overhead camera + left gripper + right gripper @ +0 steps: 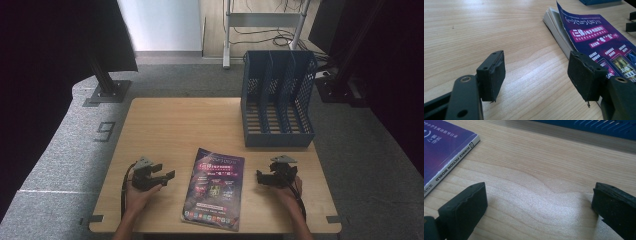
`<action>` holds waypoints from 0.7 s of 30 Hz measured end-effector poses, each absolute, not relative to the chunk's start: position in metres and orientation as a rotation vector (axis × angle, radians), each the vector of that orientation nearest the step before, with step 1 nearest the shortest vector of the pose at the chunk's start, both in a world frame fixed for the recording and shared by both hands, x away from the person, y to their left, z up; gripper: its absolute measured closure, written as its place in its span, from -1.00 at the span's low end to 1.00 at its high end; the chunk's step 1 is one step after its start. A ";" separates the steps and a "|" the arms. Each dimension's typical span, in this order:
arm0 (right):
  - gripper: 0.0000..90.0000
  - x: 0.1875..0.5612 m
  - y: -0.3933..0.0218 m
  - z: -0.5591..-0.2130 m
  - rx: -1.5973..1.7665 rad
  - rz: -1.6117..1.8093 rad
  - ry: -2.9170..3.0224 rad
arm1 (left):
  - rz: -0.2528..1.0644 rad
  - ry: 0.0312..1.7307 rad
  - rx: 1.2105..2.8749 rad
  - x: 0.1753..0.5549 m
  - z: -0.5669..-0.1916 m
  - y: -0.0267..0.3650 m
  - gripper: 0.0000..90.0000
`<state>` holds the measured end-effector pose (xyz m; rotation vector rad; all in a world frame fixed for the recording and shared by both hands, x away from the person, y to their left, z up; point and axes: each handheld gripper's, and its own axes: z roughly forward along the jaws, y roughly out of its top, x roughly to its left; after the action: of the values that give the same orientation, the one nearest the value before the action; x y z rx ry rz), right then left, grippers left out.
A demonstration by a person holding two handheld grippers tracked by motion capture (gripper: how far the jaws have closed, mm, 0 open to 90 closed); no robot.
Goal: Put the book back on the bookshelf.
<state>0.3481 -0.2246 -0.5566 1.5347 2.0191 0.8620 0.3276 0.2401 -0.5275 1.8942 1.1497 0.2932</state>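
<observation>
Item: one purple, glossy-covered paperback magazine (214, 189), lying flat, cover up, at the near middle of the light wooden table (170, 125). Square-bound spine faces right; loose page edges face left, with the cover corner curling up at the far left.

Handling (judged): light, limp, likely to sag if lifted by one corner; the glossy cover looks slippery. Best taken at the stiff spine edge, or by the fanned page edge where the lifted cover gives a jaw a way under.

Left gripper (166, 176): one, black, two-jawed, just left of the magazine, jaws spread wide, nothing between them; it points at the page edges but is not touching them.

Right gripper (260, 178): one, black, two-jawed, just right of the magazine, jaws at full spread, nothing held, bare tabletop between the pads.

Other stock: one blue perforated plastic file rack (277, 97), upright at the far right of the table, with three slots as far as can be counted, all without contents. The magazine lies well apart from it.

Count: magazine 1; grippers 2; rack 1; table 1.
</observation>
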 end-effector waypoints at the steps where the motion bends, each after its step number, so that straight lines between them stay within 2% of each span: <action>1: -1.00 0.348 -0.225 -0.557 1.535 0.862 2.019 | 0.292 1.149 1.898 0.328 -0.528 0.240 -0.33; 7: -1.00 0.347 -0.224 -0.555 1.573 0.836 2.004 | 0.284 1.152 1.907 0.328 -0.529 0.239 -0.35; 12: -0.82 0.345 -0.227 -0.552 1.606 0.886 1.976 | 0.249 1.140 1.876 0.327 -0.526 0.239 -0.35; 21: -0.74 0.344 -0.221 -0.547 1.583 0.936 1.973 | 0.272 1.137 1.880 0.326 -0.523 0.238 -0.35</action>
<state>0.3443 -0.2215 -0.5467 1.5832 1.9729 0.9364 0.3265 0.2380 -0.5233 1.8797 1.1368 0.2716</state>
